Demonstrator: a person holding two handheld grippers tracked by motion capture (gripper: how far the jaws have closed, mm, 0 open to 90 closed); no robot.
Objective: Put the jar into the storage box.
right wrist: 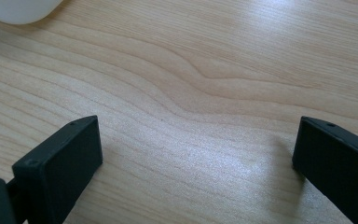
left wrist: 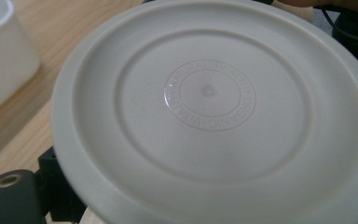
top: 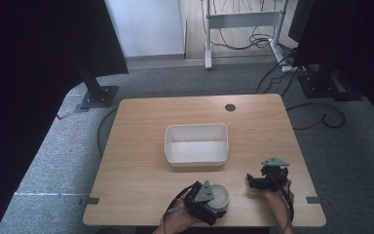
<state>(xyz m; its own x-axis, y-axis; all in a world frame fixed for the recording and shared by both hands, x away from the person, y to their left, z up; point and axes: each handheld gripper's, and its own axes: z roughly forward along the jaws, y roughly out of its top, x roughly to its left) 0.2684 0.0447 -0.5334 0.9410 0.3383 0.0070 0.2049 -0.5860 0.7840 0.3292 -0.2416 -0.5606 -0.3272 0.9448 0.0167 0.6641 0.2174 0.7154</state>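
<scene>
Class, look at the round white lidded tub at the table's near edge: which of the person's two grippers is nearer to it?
Left. The left gripper is right at the round tub, whose lid fills its own view. The right gripper sits apart to the tub's right, jaws wide open over bare table.

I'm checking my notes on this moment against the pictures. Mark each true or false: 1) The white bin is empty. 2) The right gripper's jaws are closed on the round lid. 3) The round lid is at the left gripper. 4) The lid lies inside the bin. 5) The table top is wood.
1) True: the white bin shows nothing inside.
2) False: the right gripper has its jaws wide apart over bare wood, holding nothing.
3) True: the round lid sits right at the left gripper.
4) False: the lid is near the table's front edge, outside the bin.
5) True: the table has a wood-grain top.
</scene>
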